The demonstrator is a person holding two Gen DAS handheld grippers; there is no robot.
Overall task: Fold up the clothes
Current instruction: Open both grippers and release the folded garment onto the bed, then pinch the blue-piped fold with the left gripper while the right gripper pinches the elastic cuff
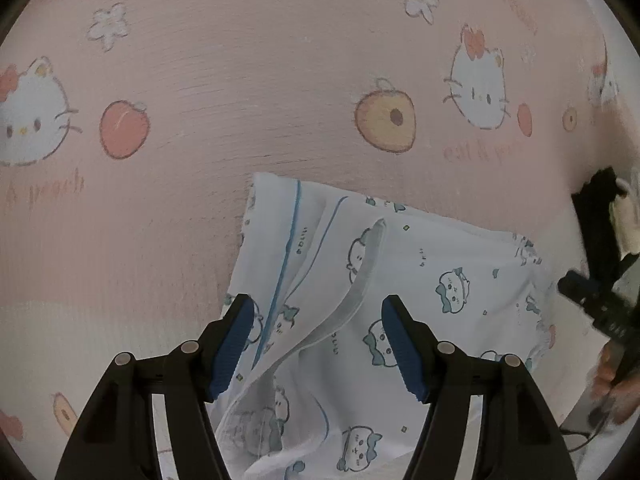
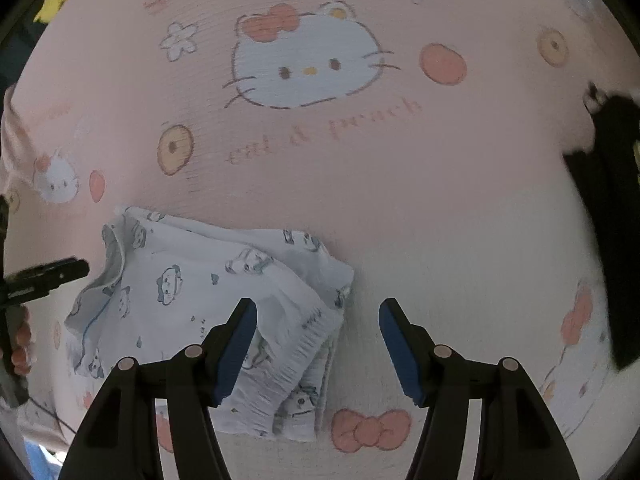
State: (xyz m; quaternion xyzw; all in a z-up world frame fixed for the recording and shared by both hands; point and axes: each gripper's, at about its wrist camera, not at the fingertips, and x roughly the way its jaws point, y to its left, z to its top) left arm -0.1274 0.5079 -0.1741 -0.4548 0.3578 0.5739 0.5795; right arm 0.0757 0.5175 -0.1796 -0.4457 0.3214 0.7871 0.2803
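Two grippers hang over my work surface, and both stand released with their blue pads wide apart, grasping nothing. My left gripper (image 1: 318, 344) hovers directly above the white printed garment (image 1: 384, 304), whose grey-edged neckline runs between the fingers. My right gripper (image 2: 318, 346) sits over the garment's right edge, its left finger (image 2: 236, 344) above the ribbed cuff (image 2: 304, 360) and its right finger over bare sheet. The garment lies partly folded on the pink cat-and-peach bedsheet (image 2: 400, 184). I see no container in either view. A dark item (image 2: 612, 216) lies blurred at the sheet's far right.
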